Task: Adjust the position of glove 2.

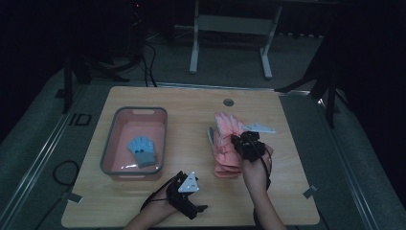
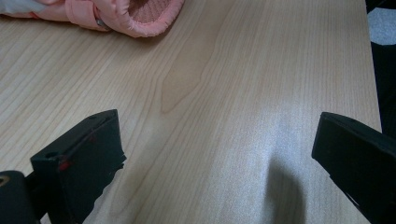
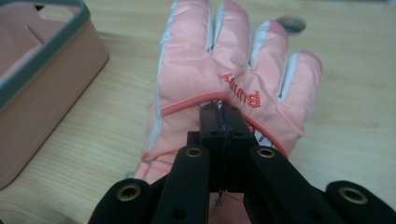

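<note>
Basket (image 1: 110, 143) first, on the far left of the table (image 1: 191, 103): pink walls, grey rim, and a small blue glove (image 1: 142, 151) lying flat inside it. Near the table's front edge, my left gripper (image 1: 189, 199) rests low over bare wood, jaws spread wide with nothing between them.

Moving right, the pink glove (image 3: 219, 70) lies flat on the wood with its fingers pointing away from me, near the basket but clear of it. My right gripper (image 3: 223, 126) is on it, jaws pressed fully together over the fabric on the back of the hand, just below the embroidered lettering. I'd say it's only a thin fold of the outer shell that I've pinched.

That's the risk. If I lift now, the slick fabric could slide out of the pinch and the glove drop short of the basket. It's padded and floppy too, so the dangling cuff (image 2: 140, 14) could catch the grey rim on the way over.
</note>
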Action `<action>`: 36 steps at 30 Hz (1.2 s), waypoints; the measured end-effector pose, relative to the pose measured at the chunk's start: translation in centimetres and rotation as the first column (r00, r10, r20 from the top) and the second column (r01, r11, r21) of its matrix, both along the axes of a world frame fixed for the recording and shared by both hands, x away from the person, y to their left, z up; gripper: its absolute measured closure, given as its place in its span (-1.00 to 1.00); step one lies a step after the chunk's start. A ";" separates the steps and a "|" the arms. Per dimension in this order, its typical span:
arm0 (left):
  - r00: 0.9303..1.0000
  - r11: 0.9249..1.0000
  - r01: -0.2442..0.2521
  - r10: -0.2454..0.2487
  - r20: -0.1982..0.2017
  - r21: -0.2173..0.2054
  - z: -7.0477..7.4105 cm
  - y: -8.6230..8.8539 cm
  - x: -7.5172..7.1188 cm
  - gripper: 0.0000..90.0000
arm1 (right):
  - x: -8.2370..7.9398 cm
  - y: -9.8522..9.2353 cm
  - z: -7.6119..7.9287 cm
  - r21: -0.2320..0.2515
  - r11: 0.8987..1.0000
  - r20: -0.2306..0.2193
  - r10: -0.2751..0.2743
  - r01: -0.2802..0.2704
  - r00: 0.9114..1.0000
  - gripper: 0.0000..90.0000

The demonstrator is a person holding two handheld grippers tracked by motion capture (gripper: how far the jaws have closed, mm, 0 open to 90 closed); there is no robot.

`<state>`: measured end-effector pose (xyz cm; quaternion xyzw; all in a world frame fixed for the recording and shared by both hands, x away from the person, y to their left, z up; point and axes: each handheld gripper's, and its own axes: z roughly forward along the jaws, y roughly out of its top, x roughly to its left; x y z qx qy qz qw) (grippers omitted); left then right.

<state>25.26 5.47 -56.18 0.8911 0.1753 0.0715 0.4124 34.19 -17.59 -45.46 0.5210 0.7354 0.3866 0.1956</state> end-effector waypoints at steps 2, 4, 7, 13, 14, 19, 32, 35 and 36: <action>1.000 1.000 0.001 -0.001 -0.001 0.001 0.0 0.0 0.0 -0.95 | 0.3 0.2 -0.9 -0.004 1.000 -0.014 -0.010 0.010 1.000 0.98; 1.000 1.000 0.001 -0.001 0.001 0.000 0.0 0.0 0.0 -0.95 | 0.5 0.3 -1.4 0.002 1.000 -0.031 -0.008 0.009 0.999 0.98; 1.000 1.000 0.000 0.000 0.000 0.000 0.0 0.0 0.0 -0.95 | 0.9 0.7 -2.7 -0.026 1.000 -0.049 -0.007 0.006 0.999 0.97; 1.000 1.000 -0.001 0.001 -0.003 0.003 0.0 0.0 -0.1 -0.95 | 1.2 1.3 -4.0 -0.065 0.998 -0.059 0.011 -0.015 0.998 0.92; 1.000 1.000 -0.001 0.001 -0.003 0.002 0.0 0.0 -0.1 -0.95 | 1.3 1.3 -4.2 -0.059 0.998 -0.059 0.016 -0.020 0.998 0.89; 1.000 1.000 -0.001 0.001 -0.008 -0.006 -0.1 0.0 0.0 -0.95 | 1.2 1.0 -3.8 -0.040 0.998 -0.049 0.041 -0.043 0.998 0.63; 1.000 1.000 -0.006 0.006 -0.008 0.000 -0.1 0.0 0.1 -0.95 | 1.2 -1.7 -1.7 0.001 0.986 -0.029 0.166 -0.166 0.986 -0.44; 1.000 1.000 -0.013 0.013 -0.012 -0.001 -0.1 0.0 0.2 -0.95 | 1.4 -2.5 -1.3 0.020 0.977 -0.035 0.215 -0.214 0.976 -0.61; 1.000 1.000 -0.014 0.014 -0.014 -0.001 -0.1 0.0 0.2 -0.95 | 1.4 -2.8 -1.2 0.017 0.976 -0.035 0.216 -0.215 0.976 -0.64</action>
